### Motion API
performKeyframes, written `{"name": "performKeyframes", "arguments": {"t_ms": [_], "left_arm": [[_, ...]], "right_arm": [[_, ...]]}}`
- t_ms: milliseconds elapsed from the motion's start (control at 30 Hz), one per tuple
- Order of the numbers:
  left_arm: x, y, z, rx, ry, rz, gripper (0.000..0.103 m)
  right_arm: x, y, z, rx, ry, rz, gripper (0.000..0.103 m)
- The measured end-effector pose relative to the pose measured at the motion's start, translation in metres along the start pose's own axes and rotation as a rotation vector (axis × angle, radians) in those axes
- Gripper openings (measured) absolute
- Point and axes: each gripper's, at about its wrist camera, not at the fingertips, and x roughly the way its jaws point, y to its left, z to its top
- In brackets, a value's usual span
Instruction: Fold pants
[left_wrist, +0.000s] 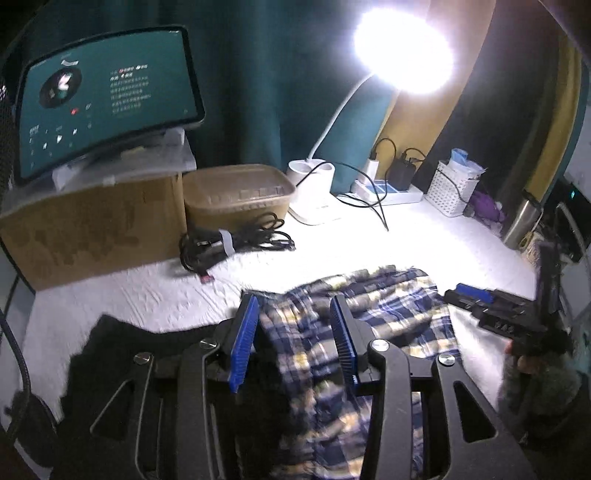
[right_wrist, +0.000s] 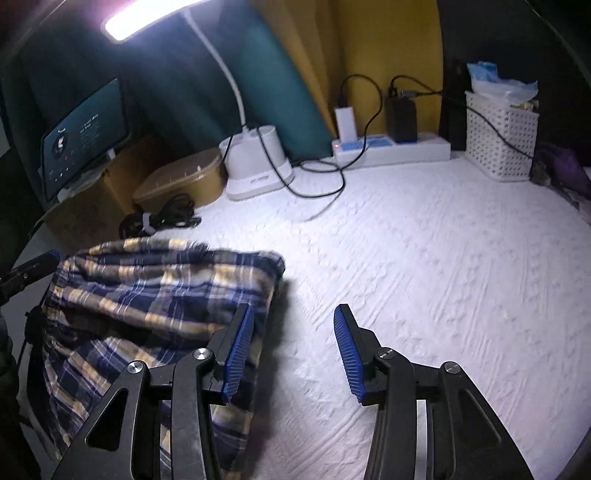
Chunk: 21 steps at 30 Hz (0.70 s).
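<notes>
Your left hand-held gripper (left_wrist: 295, 343) has its jaws spread wide, and the plaid pants (left_wrist: 354, 325) lie between and under the blue pads (left_wrist: 243, 343); the pads do not pinch the cloth. Your right hand-held gripper (right_wrist: 293, 354) is also wide apart and holds nothing. Its left pad (right_wrist: 238, 354) is over the right edge of the pants (right_wrist: 147, 295), and its right pad is over the bare white sheet (right_wrist: 443, 258). The pants are in a bunched, partly folded heap near the front edge of the sheet, blurred in the left view. A black cloth (left_wrist: 110, 350) lies just beside them on the left. Along the back edge stand a box (left_wrist: 92, 229), a brown tub (left_wrist: 236, 195), a lamp (left_wrist: 314, 184), a power strip (left_wrist: 388, 192) and a white basket (left_wrist: 450, 188). A cable bundle (left_wrist: 236, 240) lies before the tub.
</notes>
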Motion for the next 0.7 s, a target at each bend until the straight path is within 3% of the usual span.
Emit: {"name": "performKeyframes", "arguments": {"t_ms": [600, 700], "left_arm": [[0.076, 0.027, -0.007, 0.042, 0.149, 0.062, 0.043], [0.081, 0.033, -0.009, 0.034, 0.155, 0.055, 0.043]], "right_arm": [[0.056, 0.01, 0.02, -0.045, 0.076, 0.001, 0.047], [0.061, 0.011, 0.018, -0.059, 0.075, -0.021, 0.055]]}}
